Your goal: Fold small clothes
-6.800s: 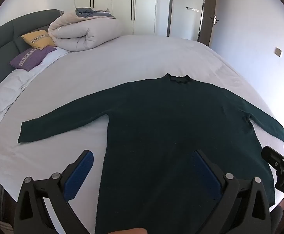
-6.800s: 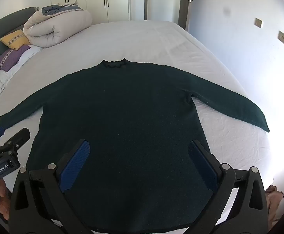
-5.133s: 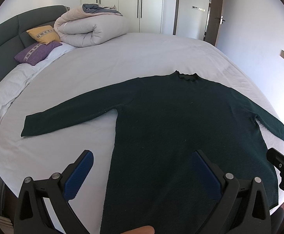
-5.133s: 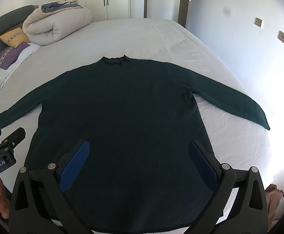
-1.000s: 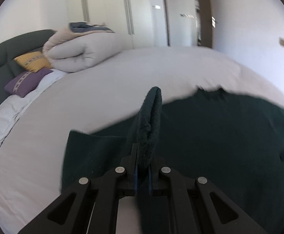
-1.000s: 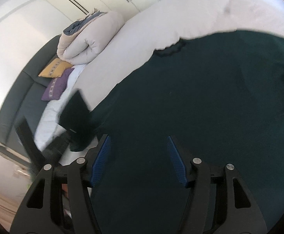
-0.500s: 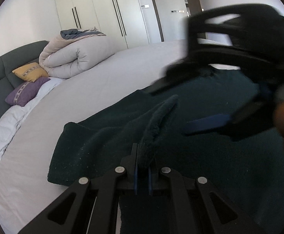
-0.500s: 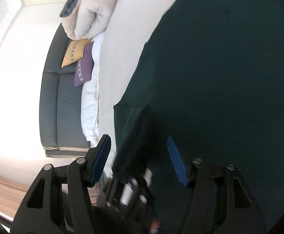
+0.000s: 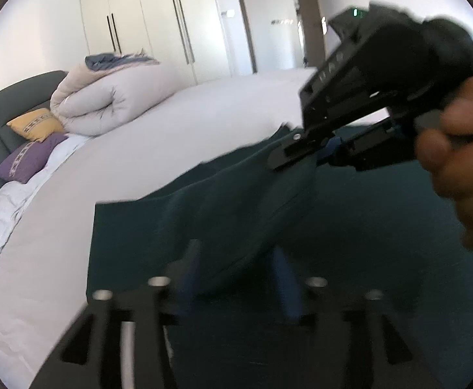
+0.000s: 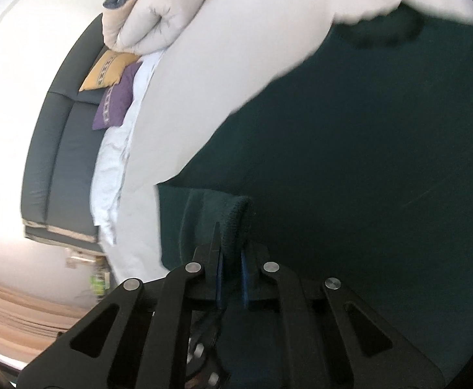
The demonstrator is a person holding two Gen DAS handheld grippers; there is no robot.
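Now right hand-held gripper (image 10: 231,270) pinches sweater (image 10: 366,162) on white bed (image 10: 223,64); left hand-held gripper (image 9: 236,278) apart.

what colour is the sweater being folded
Dark green sweater, plain with no pattern; the right wrist view shows it best.

Bare bed (image 9: 178,136) sheet open across left and centre of the left-wrist frame. Obstacles: rolled duvet (image 9: 113,97) plus yellow pillow (image 9: 37,123) and purple pillow (image 9: 29,159) at far left; right gripper (image 9: 321,154) and hand (image 9: 463,168) crowd the upper right, just beside the left gripper (image 9: 236,278).
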